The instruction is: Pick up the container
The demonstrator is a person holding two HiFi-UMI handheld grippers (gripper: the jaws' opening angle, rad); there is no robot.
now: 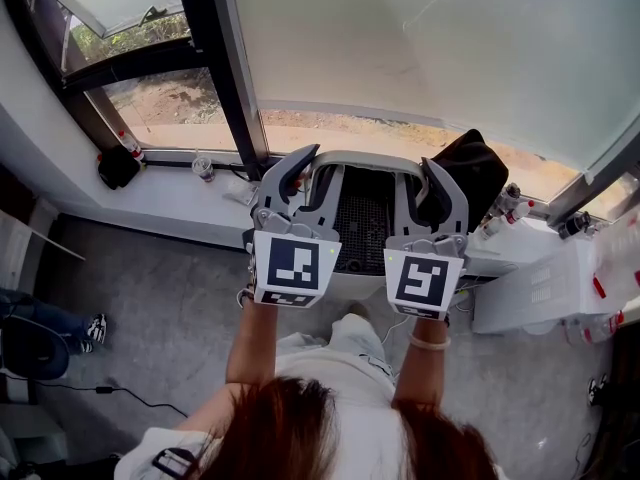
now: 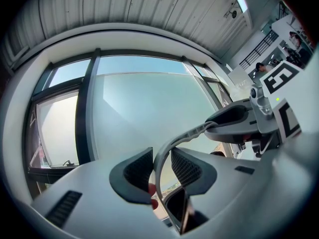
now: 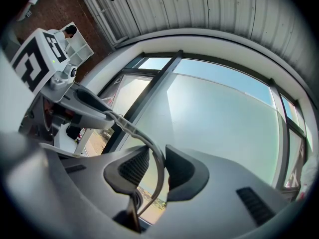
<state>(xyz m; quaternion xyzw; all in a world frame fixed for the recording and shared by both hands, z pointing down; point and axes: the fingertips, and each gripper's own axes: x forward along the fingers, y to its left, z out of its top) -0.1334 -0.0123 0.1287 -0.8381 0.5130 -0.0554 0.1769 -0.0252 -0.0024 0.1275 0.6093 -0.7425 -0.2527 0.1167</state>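
The container (image 1: 365,159) is a grey-rimmed basket with a black mesh bottom. It is held up in front of the window between both grippers. My left gripper (image 1: 305,180) is shut on its left rim. In the left gripper view the ribbed pads (image 2: 139,171) pinch the thin grey rim (image 2: 164,156). My right gripper (image 1: 425,193) is shut on the right rim. The right gripper view shows its pads (image 3: 134,167) squeezing the same grey band (image 3: 158,171). Each gripper view also catches the other gripper holding the far side of the rim.
A white sill runs under the window, with a small cup (image 1: 203,168) and a black object (image 1: 118,168) at the left. Bottles (image 1: 505,208), a black bag (image 1: 478,173) and a white box (image 1: 540,288) stand at the right. A dark window post (image 1: 225,68) rises ahead.
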